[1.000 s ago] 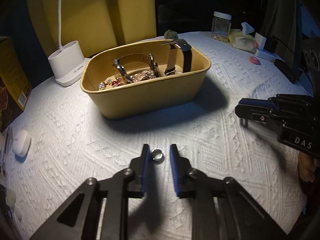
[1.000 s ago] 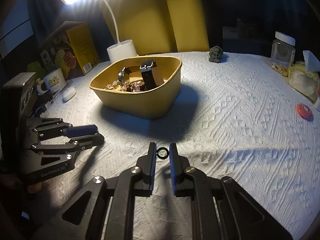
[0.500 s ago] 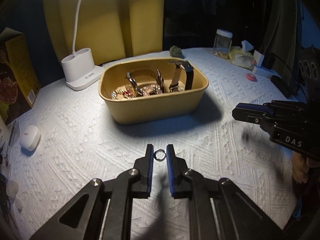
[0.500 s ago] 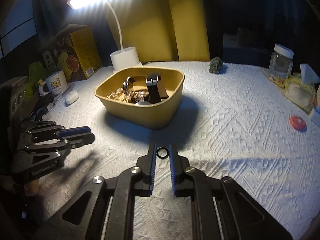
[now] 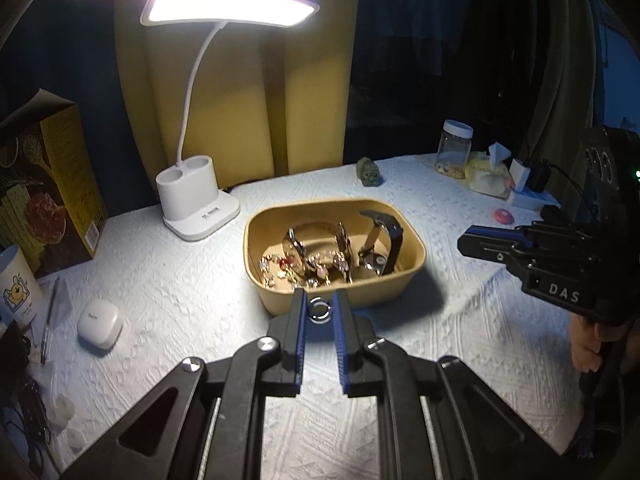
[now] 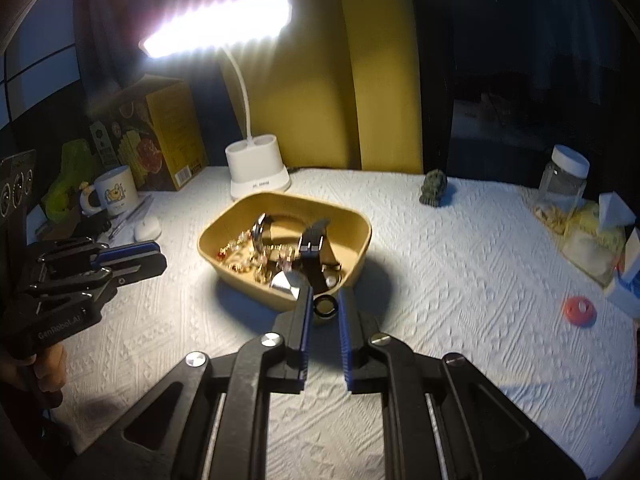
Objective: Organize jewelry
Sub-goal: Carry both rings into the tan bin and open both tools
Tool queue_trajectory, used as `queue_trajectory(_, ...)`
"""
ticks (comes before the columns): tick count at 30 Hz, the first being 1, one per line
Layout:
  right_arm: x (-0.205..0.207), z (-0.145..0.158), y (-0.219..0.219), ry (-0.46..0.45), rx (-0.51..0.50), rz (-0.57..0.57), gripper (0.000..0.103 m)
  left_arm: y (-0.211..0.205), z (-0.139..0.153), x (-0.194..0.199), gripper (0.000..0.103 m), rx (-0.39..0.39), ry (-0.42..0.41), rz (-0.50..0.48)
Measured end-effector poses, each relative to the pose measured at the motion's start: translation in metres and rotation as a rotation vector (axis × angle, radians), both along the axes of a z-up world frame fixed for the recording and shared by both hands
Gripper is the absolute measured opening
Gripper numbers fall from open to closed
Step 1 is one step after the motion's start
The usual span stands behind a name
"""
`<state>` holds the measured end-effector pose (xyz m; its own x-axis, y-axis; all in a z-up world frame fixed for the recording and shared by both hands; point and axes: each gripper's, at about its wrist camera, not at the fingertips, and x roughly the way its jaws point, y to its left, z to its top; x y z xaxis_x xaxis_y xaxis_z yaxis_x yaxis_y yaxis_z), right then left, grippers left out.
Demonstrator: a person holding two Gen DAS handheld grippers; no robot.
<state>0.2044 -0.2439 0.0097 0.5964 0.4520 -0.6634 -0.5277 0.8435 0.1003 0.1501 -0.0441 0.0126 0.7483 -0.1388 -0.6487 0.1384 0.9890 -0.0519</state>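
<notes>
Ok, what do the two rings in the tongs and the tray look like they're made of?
Left ring: silvery polished metal, judging by bright glints.
Right ring: black and glossy with a faint rim highlight; coated metal, ceramic or stone, can't tell.
Tray: tan and matte, no shine; probably plastic or pulp, uncertain.

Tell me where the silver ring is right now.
In the left wrist view, the silver ring sits pinched between the left gripper fingertips, at the near wall of the tan tray.
</notes>
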Motion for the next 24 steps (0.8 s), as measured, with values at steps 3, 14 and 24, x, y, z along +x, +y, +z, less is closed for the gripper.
queue_trajectory(3,0.009,0.006,0.001,-0.009,0.006,-0.004,0.012,0.003,0.003,0.012,0.012,-0.009,0.002,-0.003)
queue_trajectory(14,0.049,0.009,0.006,-0.005,0.011,-0.009,0.012,0.013,-0.013,0.058,0.012,-0.068,0.035,-0.008)
queue_trajectory(24,0.077,-0.012,0.019,0.043,0.01,0.003,0.012,0.022,-0.031,0.079,0.031,-0.089,0.088,0.015)
